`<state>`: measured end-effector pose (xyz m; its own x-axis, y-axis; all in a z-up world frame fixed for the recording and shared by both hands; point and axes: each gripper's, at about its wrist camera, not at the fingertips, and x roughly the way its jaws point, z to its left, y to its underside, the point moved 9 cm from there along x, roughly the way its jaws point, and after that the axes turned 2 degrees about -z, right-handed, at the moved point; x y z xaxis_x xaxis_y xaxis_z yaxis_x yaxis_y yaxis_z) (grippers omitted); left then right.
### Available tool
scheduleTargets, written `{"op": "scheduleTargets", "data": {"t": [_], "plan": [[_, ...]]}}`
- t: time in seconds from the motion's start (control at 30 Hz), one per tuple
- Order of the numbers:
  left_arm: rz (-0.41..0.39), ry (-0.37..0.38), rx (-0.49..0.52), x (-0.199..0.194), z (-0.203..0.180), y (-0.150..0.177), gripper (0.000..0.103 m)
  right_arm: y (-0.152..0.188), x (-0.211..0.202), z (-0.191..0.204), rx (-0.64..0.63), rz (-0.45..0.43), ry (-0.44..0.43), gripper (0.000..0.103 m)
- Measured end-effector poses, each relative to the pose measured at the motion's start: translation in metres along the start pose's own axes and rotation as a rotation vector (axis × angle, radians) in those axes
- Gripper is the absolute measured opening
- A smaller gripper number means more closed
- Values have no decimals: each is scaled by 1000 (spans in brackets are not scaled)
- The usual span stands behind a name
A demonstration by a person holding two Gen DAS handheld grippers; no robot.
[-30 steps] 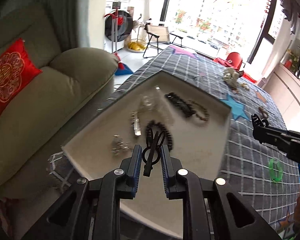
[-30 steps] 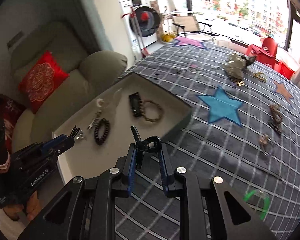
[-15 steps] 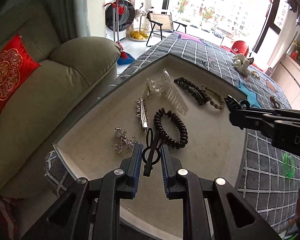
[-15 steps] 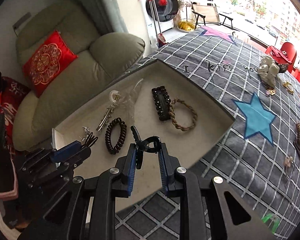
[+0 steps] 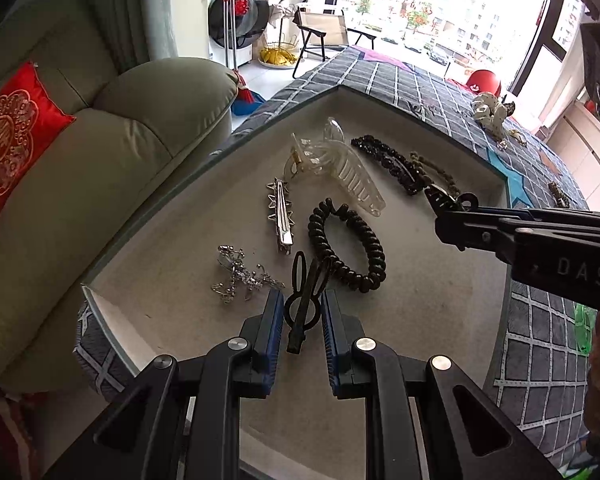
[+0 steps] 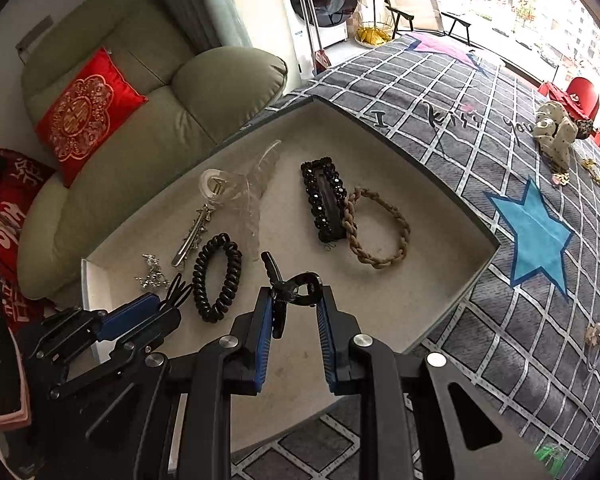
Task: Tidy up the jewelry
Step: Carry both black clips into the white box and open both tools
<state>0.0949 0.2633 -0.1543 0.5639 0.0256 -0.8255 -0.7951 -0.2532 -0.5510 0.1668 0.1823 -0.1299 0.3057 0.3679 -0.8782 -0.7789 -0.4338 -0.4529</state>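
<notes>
Your left tongs [image 5: 300, 312] are closed on a thin black hair clip [image 5: 303, 300], its looped end poking out past the tips. Your right tongs [image 6: 294, 300] are clamped on a small black claw clip [image 6: 296, 286], which sits crosswise between the blue pads. Both pairs point steeply down over the shallow white tray [image 6: 440, 292] that lies on the grey checked cloth [image 6: 480, 360].

Just ahead of your left tips, touching the clip's loops, lies a black coil hair tie [image 5: 346, 246]. To the left of those tips sits a tangle of silver jewelry [image 5: 240, 276], and beyond it a silver spiked clip [image 5: 280, 216]. Farther ahead is a clear claw clip [image 5: 340, 172].

Ahead and to the right of your right tongs lies a black beaded barrette [image 6: 326, 200], with a braided tan bracelet [image 6: 376, 228] touching its right side. Your left tongs appear at the lower left of the right camera, over the tray's near corner.

Off to the right of the tray, on the cloth, more small pieces [image 6: 560, 136] are scattered, well apart from both tongs.
</notes>
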Motion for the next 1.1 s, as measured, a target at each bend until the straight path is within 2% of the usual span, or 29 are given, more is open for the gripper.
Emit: {"op": "scheduleTargets", "data": {"t": [0.37,0.77,0.83,0.9,1.0,1.03,1.07,1.1], "plan": [[6,-15,19,3,-2,-1,22,3,25,-6,14,44,12,24],[14,-39,18,3,-1,0,22,1,29,-6,-3,42,35,25],[19,-45,19,3,-1,1,22,1,28,-6,3,45,24,32],[22,-53,18,2,0,1,22,0,25,-9,15,39,21,52],[13,-70,19,-1,1,0,22,0,16,-13,37,19,9,55],[12,-74,19,-2,2,-1,26,-1,13,-15,43,12,6,55],[9,-77,19,-3,2,-1,54,-1,9,-16,49,3,6,57],[1,-82,16,-4,2,-2,70,-2,2,-19,58,-12,7,59]]}}
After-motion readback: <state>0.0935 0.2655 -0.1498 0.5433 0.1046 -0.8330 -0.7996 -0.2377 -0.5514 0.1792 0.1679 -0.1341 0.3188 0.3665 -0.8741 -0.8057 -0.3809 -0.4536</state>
